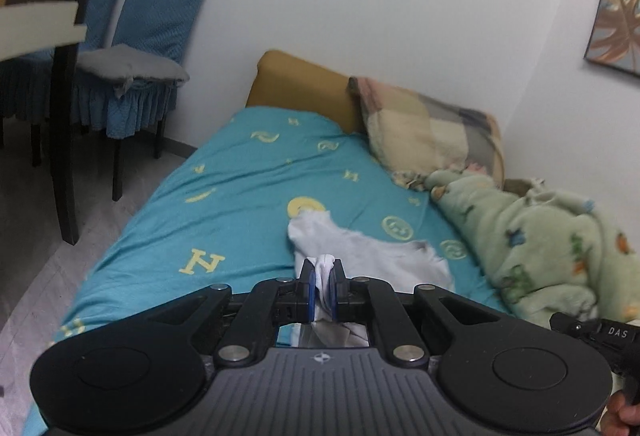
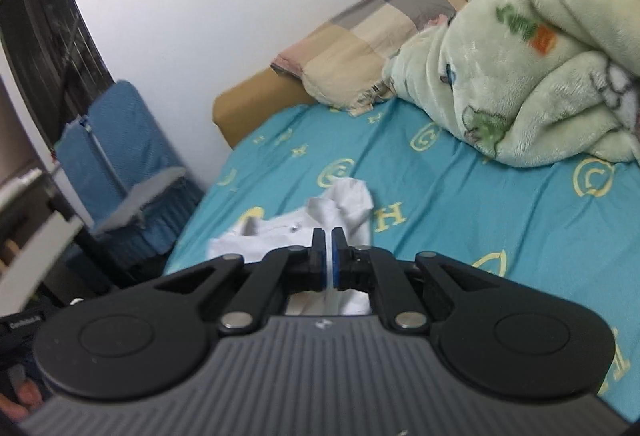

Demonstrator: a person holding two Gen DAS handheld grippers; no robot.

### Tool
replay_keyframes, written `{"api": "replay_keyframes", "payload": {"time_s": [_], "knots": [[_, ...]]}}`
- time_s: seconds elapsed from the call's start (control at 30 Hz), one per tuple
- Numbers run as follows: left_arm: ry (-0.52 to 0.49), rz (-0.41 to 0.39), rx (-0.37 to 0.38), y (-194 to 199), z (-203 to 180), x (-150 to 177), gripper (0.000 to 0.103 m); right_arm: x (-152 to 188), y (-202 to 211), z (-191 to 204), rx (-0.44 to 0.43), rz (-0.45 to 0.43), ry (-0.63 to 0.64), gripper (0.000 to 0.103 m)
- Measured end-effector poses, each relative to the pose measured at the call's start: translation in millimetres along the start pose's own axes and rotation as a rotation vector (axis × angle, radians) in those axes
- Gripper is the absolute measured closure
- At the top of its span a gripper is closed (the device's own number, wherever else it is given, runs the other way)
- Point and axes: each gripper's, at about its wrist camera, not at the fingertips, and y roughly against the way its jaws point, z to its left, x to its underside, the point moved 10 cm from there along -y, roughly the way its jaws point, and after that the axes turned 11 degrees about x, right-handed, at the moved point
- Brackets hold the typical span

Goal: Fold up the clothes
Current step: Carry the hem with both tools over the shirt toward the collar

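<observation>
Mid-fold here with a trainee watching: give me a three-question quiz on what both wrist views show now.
1. True or false: the left tongs are shut on a bunch of the white garment.
2. Multiple choice: the green fleece blanket lies (a) on the blue chair, (b) on the teal sheet near the wall, (c) on the floor.
3. Fill in: the right tongs pinch a thin edge of white ____.

Key: 1 true. 2 b. 3 fabric, from the white garment.
</observation>
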Motion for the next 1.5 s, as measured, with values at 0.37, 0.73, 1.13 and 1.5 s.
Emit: {"api": "replay_keyframes", "payload": {"time_s": [0.37, 0.73, 1.13, 1.5], "knots": [[-0.001, 0.138, -0.062, -62.1, 57.0, 44.9, 0.047, 40.4, -61.6, -8.8, 0.084, 0.139, 0.039, 0.095], [0.11, 0.187, 0.014, -15.4, 40.2, 76.0, 0.033, 56.5, -20.1, 9.6, -0.042, 0.183, -0.02, 0.059], [0.04, 0.273, 0.037, -34.3, 18.6, 110.8, 0.096, 94.9, -34.5, 7.6, 0.055, 0.265, 0.168, 0.098], [-0.057, 0.264, 0.046, -34.5, 2.3, 103.5, 0.094, 88.6, -17.9, -13.8, 0.153, 0.24, 0.153, 0.1]]}}
